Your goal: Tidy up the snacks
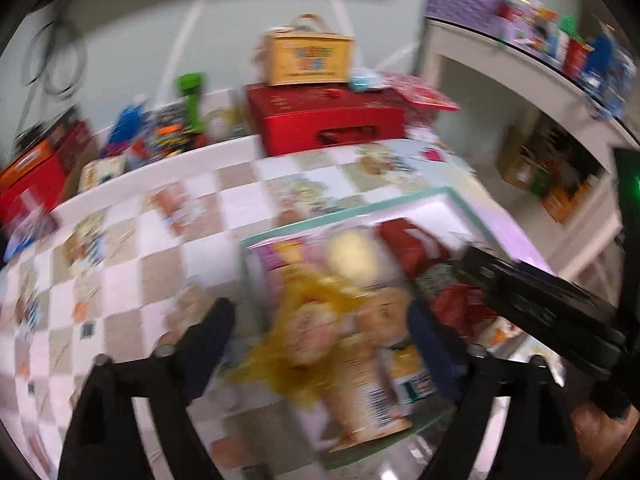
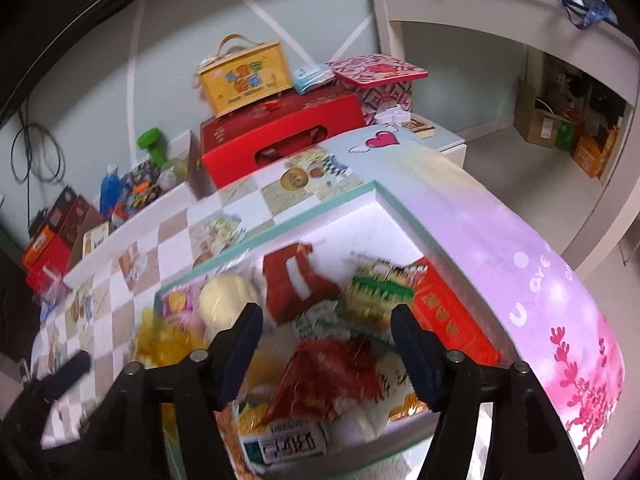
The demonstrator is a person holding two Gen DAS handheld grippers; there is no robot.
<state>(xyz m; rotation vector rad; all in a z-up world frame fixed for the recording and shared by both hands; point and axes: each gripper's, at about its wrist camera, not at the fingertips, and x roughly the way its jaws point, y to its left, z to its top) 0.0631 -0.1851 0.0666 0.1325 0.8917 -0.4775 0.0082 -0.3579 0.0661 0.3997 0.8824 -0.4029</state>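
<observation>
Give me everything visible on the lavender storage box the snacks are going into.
The storage box is rectangular and open-topped, with white inner walls, a pale teal rim and a lavender outer side printed with white lettering and pink plant shapes. It sits upright on the checked tablecloth, heaped with snack packets. Both grippers hang over it, neither visibly touching it. Its material is unclear.

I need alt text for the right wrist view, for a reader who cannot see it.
The open right gripper hovers over a lilac storage box filled with snack packets, holding nothing. The box sits on a checkered tablecloth; behind it, a yellow carry box stands on a red gift box.
</observation>
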